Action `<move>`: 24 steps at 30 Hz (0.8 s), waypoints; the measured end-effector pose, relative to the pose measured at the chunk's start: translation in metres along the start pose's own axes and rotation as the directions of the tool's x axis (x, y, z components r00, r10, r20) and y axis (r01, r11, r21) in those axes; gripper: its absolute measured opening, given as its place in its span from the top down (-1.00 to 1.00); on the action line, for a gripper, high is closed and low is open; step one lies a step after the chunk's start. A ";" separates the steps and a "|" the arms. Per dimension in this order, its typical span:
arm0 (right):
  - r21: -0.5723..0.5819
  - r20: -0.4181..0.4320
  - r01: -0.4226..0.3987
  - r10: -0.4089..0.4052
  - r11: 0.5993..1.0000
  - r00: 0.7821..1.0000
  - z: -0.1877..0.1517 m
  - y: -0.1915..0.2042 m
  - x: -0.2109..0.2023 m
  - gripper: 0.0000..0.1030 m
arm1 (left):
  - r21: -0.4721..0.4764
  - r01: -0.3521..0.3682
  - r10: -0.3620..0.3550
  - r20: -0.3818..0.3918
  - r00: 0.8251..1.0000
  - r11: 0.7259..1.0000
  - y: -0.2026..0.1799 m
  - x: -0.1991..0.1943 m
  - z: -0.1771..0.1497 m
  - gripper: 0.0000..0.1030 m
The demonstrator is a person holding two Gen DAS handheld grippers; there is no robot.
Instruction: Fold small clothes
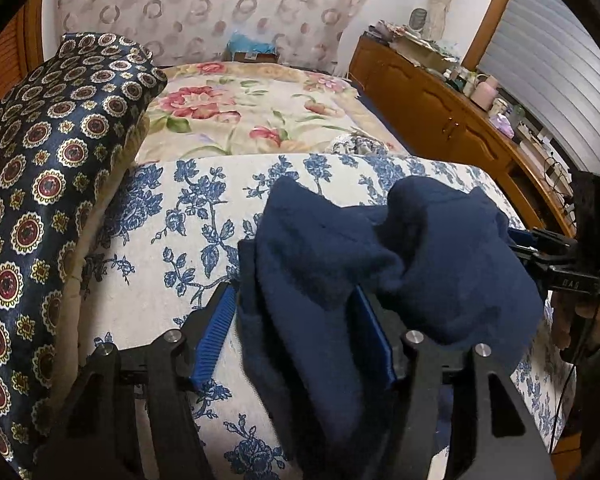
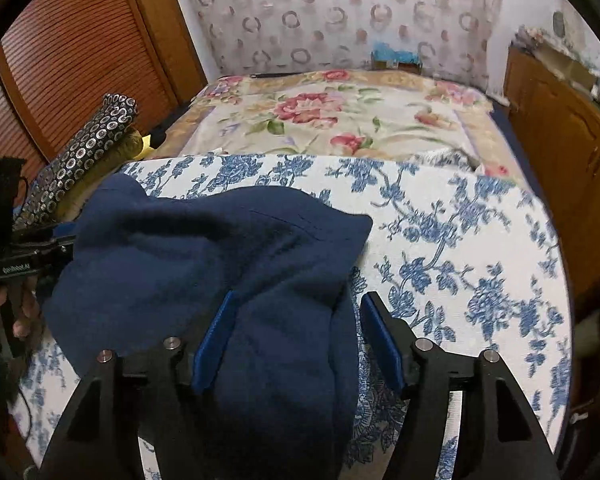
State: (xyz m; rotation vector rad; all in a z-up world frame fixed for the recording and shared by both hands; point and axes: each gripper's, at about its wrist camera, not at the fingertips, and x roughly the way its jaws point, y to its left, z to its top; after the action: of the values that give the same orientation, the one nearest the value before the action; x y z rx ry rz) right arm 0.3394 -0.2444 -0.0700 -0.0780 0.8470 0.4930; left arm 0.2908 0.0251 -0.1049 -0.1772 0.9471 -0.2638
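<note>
A navy blue fleece garment [image 1: 380,264] lies bunched on the white cloth with blue flowers [image 1: 172,216]. My left gripper [image 1: 296,300] is open, its blue pads on either side of the garment's left part, which drapes between them. My right gripper [image 2: 300,308] is open too, with the garment's other end [image 2: 228,248] lying between its pads and over the left one. Each gripper shows at the edge of the other's view: the right gripper's body [image 1: 572,256] and the left gripper's body [image 2: 16,256].
A rolled navy quilt with round medallions [image 1: 40,200] lies at the left, also in the right wrist view [image 2: 88,144]. A floral bedspread [image 1: 252,116] lies beyond. A wooden dresser with clutter [image 1: 452,100] runs along the right. A slatted wooden door [image 2: 72,48] stands at the left.
</note>
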 end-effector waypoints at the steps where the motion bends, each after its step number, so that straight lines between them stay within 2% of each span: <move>1: -0.005 -0.001 0.000 0.000 1.000 1.000 0.000 0.000 0.000 -0.30 | -0.005 0.004 -0.004 0.001 1.000 1.000 0.000 0.000 0.001 -0.21; 4: 0.005 -0.011 -0.006 0.006 1.000 1.000 0.001 -0.001 0.001 -0.30 | -0.004 0.001 -0.001 0.002 1.000 1.000 -0.001 0.000 0.001 -0.20; 6: 0.004 -0.010 -0.017 0.017 1.000 1.000 0.001 -0.001 0.001 -0.30 | 0.001 0.038 -0.038 0.000 0.999 0.999 -0.002 0.001 0.001 0.02; 7: 0.005 -0.012 -0.025 0.025 1.000 1.000 0.001 -0.001 0.000 -0.15 | 0.003 0.048 -0.048 -0.003 0.999 0.999 -0.003 0.001 0.003 0.06; 8: 0.006 -0.016 -0.052 0.052 0.999 0.999 0.001 -0.001 0.001 0.00 | 0.006 0.065 -0.065 -0.006 0.998 0.998 -0.003 0.000 0.004 0.20; 9: 0.011 -0.025 -0.092 0.093 0.996 0.995 0.001 -0.001 0.002 0.22 | -0.001 0.089 -0.089 -0.009 0.996 0.996 -0.001 -0.001 0.004 0.29; 10: 0.006 -0.027 -0.109 0.109 0.994 0.994 0.000 0.000 0.001 0.37 | -0.008 0.105 -0.105 -0.008 0.994 0.994 0.000 -0.002 0.005 0.51; 11: -0.018 -0.027 -0.113 0.112 0.993 0.993 -0.001 0.003 0.001 0.43 | -0.007 0.118 -0.118 -0.003 0.993 0.993 0.001 -0.005 0.005 0.66; 12: -0.043 -0.027 -0.114 0.113 0.993 0.993 -0.001 0.007 0.000 0.50 | 0.000 0.129 -0.129 0.006 0.992 0.992 0.000 -0.009 0.005 0.72; 15: -0.074 -0.019 -0.111 0.110 0.991 0.994 -0.001 0.012 -0.004 0.62 | 0.026 0.154 -0.155 0.053 0.986 0.988 -0.008 -0.029 0.003 0.77; 19: -0.111 0.073 -0.110 0.118 0.988 0.990 0.001 0.025 -0.031 0.65 | 0.062 0.167 -0.174 0.141 0.975 0.984 -0.018 -0.068 -0.002 0.78; 24: -0.180 0.187 -0.114 0.148 0.977 0.971 0.020 0.050 -0.074 0.67 | 0.045 0.156 -0.162 0.294 0.942 0.987 -0.009 -0.131 -0.006 0.78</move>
State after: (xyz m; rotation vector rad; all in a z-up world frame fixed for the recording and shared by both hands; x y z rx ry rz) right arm 0.2894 -0.2232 0.0037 -0.1260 0.6146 0.6854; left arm 0.2114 0.0556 -0.0046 -0.2672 0.6315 -0.3849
